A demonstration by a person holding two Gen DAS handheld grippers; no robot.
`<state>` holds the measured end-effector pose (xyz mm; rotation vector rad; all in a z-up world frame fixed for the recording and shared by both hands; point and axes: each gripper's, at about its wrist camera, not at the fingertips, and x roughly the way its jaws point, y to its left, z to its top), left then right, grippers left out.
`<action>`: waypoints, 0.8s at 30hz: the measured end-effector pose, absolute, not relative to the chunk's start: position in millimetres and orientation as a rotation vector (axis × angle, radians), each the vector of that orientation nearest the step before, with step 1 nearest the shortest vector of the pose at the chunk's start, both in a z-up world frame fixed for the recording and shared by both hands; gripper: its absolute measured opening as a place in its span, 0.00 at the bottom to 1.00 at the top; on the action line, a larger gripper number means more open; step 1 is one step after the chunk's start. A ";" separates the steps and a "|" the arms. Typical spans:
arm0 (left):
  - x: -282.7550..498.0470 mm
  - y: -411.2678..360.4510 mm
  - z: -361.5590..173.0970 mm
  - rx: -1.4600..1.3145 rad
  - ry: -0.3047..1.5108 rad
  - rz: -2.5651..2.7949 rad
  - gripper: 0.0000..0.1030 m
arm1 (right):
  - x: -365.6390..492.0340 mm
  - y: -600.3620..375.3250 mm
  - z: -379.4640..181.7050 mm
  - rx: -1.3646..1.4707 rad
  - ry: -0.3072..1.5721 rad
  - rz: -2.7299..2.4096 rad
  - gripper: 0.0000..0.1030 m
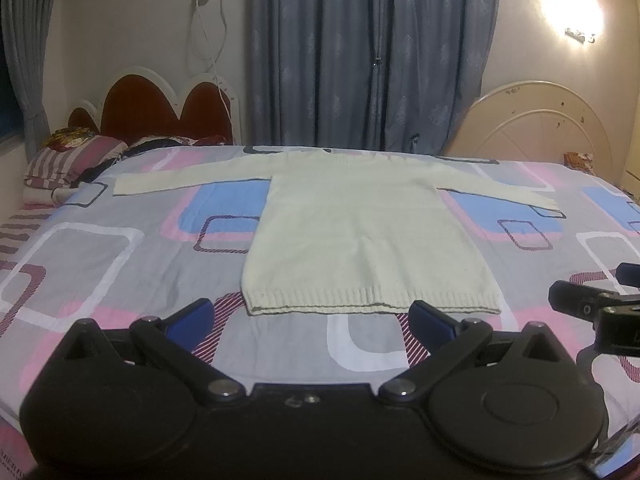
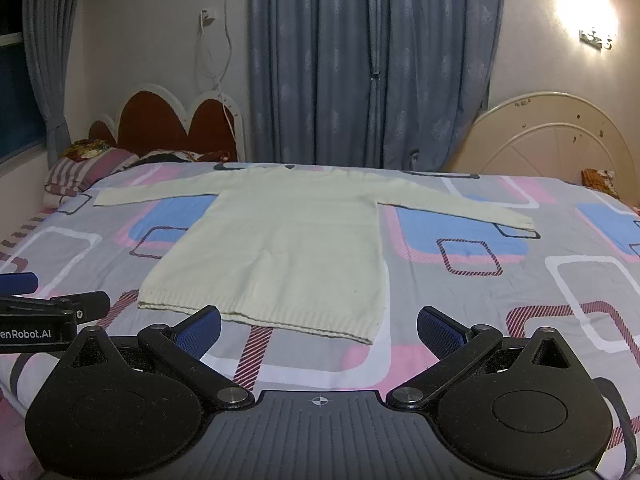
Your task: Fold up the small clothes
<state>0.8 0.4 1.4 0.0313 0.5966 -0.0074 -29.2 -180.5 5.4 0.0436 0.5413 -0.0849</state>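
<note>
A cream knitted sweater (image 1: 360,232) lies flat on the bed with both sleeves spread out sideways and its ribbed hem toward me; it also shows in the right wrist view (image 2: 280,248). My left gripper (image 1: 310,320) is open and empty, hovering just short of the hem. My right gripper (image 2: 318,328) is open and empty, near the hem's right corner. The right gripper's body shows at the right edge of the left wrist view (image 1: 592,308), and the left gripper's body shows at the left edge of the right wrist view (image 2: 48,312).
The bedsheet (image 1: 100,264) is grey with pink, blue and white squares. Striped pillows (image 1: 68,160) and a red headboard (image 1: 152,108) lie at the far left. Blue curtains (image 1: 360,52) hang behind. A cream headboard (image 1: 540,124) stands at the far right.
</note>
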 end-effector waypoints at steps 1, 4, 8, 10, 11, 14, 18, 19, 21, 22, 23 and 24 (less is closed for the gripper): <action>1.0 0.5 1.1 0.032 0.597 -0.007 1.00 | -29.0 -180.8 5.6 0.043 0.540 -0.085 1.00; 1.3 0.7 0.8 0.031 0.596 -0.007 1.00 | -28.3 -183.2 5.5 0.047 0.537 -0.084 1.00; 1.4 -0.2 -1.2 0.030 0.600 -0.005 1.00 | -27.8 -184.1 5.7 0.047 0.539 -0.082 1.00; 1.1 -0.2 -1.4 0.028 0.602 -0.002 1.00 | -26.6 -184.6 5.9 0.045 0.541 -0.081 1.00; 1.2 -0.2 -1.2 0.028 0.602 -0.001 1.00 | -26.1 -185.1 6.0 0.045 0.541 -0.079 1.00; 1.4 -0.2 -1.3 0.029 0.601 0.001 1.00 | -25.9 -185.8 6.0 0.045 0.541 -0.078 1.00; 1.8 -0.2 -2.0 0.029 0.600 0.001 1.00 | -25.9 -186.2 6.1 0.045 0.538 -0.078 1.00; 1.9 -0.2 -1.8 0.028 0.599 0.000 1.00 | -25.9 -186.2 6.1 0.045 0.538 -0.078 1.00; 2.3 -0.2 -3.0 0.032 0.599 0.000 1.00 | -25.9 -186.2 6.0 0.045 0.539 -0.079 1.00; 2.4 -0.6 -3.4 0.033 0.601 0.000 1.00 | -25.9 -186.4 5.9 0.045 0.538 -0.078 1.00; 2.3 -0.9 -3.2 0.033 0.600 0.000 1.00 | -25.8 -187.0 6.3 0.045 0.538 -0.078 1.00; 2.7 -1.1 -3.0 0.033 0.599 0.000 1.00 | -25.9 -186.6 6.0 0.045 0.538 -0.078 1.00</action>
